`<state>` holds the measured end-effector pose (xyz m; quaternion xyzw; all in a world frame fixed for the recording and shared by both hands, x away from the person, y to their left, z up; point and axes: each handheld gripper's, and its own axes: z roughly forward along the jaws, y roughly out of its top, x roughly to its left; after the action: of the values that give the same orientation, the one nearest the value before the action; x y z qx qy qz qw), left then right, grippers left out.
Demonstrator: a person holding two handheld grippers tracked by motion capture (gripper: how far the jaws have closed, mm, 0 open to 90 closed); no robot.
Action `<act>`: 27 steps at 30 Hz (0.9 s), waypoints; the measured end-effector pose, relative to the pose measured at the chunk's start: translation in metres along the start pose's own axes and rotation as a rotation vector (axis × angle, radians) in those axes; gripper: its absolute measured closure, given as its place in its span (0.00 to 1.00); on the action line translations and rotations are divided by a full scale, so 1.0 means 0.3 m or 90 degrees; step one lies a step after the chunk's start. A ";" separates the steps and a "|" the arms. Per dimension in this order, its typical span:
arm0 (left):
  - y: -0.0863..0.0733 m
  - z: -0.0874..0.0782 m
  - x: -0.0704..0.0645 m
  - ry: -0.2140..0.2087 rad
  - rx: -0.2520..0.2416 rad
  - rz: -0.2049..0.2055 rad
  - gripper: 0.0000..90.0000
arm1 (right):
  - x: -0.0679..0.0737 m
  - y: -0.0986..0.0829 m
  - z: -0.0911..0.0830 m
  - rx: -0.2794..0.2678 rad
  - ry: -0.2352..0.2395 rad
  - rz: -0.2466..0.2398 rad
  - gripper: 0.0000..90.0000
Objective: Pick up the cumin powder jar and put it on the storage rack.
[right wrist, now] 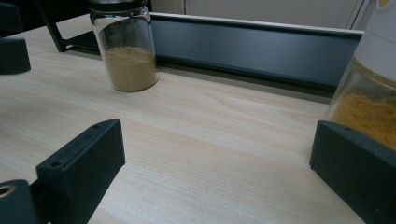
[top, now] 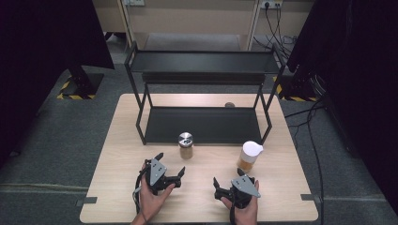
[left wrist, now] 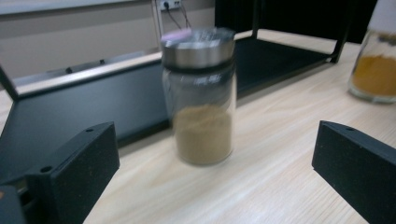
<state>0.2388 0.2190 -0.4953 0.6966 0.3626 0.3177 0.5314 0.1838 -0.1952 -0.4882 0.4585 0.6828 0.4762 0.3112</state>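
Observation:
A glass jar with a metal lid [top: 186, 145] holds brown powder and stands on the table just in front of the black rack [top: 202, 124]. My left gripper [top: 171, 164] is open a little short of it, and in the left gripper view that jar [left wrist: 201, 98] stands upright, centred beyond the open gripper [left wrist: 215, 186]. A jar with a white lid [top: 249, 156] holds orange powder further right. My right gripper [top: 228, 178] is open just in front of it. In the right gripper view the orange jar [right wrist: 369, 93] stands behind the right jaw of the gripper [right wrist: 217, 161], with the brown jar [right wrist: 127, 51] far left.
The two-tier black rack has its lower shelf [left wrist: 93, 107] on the wooden table [top: 197, 201], with the upper shelf [top: 204, 63] above. Black panels flank the table, and cables [top: 309, 122] run along the floor at right. The left gripper's jaw [right wrist: 11, 53] shows at the edge.

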 end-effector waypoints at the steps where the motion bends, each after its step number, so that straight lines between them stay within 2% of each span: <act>1: 0.008 0.003 0.002 0.000 0.000 -0.004 0.00 | 0.000 0.000 0.000 0.000 0.000 -0.001 0.04; 4: 0.017 0.013 0.005 0.001 -0.001 -0.019 0.00 | 0.001 -0.001 -0.001 0.000 0.000 -0.003 0.04; 8: 0.029 0.032 0.004 0.000 0.005 -0.020 0.00 | 0.003 -0.001 -0.001 0.000 -0.002 -0.004 0.04; 12: 0.053 0.070 -0.002 0.003 0.019 -0.023 0.00 | 0.001 -0.001 0.000 -0.001 -0.001 -0.002 0.04; 16: 0.067 0.105 -0.004 0.006 0.020 -0.027 0.00 | 0.002 -0.002 -0.001 -0.002 -0.001 -0.005 0.04; 27: 0.094 0.189 -0.017 0.025 0.035 -0.022 0.00 | -0.003 -0.001 -0.001 -0.001 0.004 0.000 0.04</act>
<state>0.2876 0.1808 -0.4815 0.6984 0.3935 0.3118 0.5102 0.1839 -0.1963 -0.4885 0.4566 0.6834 0.4781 0.3098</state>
